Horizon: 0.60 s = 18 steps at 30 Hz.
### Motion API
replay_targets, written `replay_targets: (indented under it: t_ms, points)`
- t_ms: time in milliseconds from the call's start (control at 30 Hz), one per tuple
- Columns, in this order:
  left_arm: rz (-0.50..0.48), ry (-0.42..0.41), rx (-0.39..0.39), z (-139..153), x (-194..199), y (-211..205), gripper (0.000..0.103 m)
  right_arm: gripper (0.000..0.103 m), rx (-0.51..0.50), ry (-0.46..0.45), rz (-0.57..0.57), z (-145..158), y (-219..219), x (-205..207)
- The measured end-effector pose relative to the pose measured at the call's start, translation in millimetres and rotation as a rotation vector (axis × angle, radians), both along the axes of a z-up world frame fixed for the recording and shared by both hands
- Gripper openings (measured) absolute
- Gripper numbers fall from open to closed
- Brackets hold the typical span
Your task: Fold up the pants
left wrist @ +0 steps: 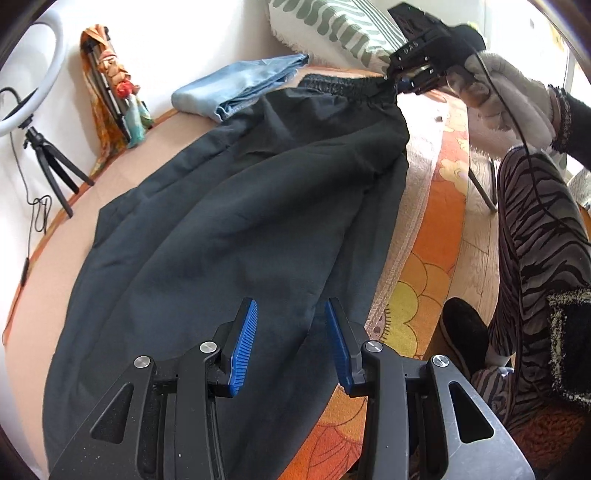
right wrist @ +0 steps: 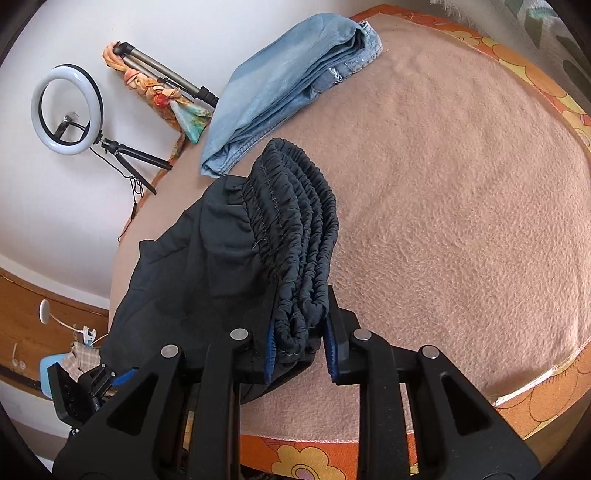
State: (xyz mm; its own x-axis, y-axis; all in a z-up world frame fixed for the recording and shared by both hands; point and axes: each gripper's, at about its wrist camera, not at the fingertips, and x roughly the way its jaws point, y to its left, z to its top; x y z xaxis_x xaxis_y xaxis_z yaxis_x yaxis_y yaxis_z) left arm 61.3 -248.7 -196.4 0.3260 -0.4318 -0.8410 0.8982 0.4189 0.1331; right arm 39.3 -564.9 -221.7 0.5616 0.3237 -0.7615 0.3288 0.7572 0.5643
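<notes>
Black pants [left wrist: 236, 229] lie spread lengthwise over a pink blanket [left wrist: 48, 295], legs toward the left wrist camera. My left gripper [left wrist: 291, 343] is open, its blue pads just above the leg end of the pants, holding nothing. My right gripper [right wrist: 298, 341] is shut on the bunched elastic waistband [right wrist: 295, 221] of the pants. It also shows in the left wrist view [left wrist: 400, 83], held by a white-gloved hand at the far waistband corner. The left gripper [right wrist: 99, 380] shows low at the left of the right wrist view.
Folded blue jeans [right wrist: 284, 92] lie on the blanket [right wrist: 461, 192] beyond the waistband. A ring light on a tripod [right wrist: 66, 110] and a wrapped tripod [right wrist: 166, 88] stand at the wall. A striped pillow [left wrist: 332, 26] is behind. The person's zebra-striped leg [left wrist: 535, 240] is at the right.
</notes>
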Motion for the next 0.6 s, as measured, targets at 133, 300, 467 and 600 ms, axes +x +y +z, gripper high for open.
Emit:
replay_targets:
  t_ms: [133,300,467,600]
  points:
    - [0.024,-0.002,0.003,-11,4,-5,0.035,0.023,-0.036,-0.006,0.017,9,8,1]
    - [0.009,0.037,-0.044,-11,5,0,0.001,0.023,-0.031,-0.004,0.004,10,8,1]
    - [0.015,0.090,-0.148,9,-5,13,0.001,0.022,-0.026,-0.033,-0.007,20,6,-2]
    - [0.002,0.108,-0.115,0,-15,16,0.001,0.022,-0.046,-0.051,-0.008,25,5,-5]
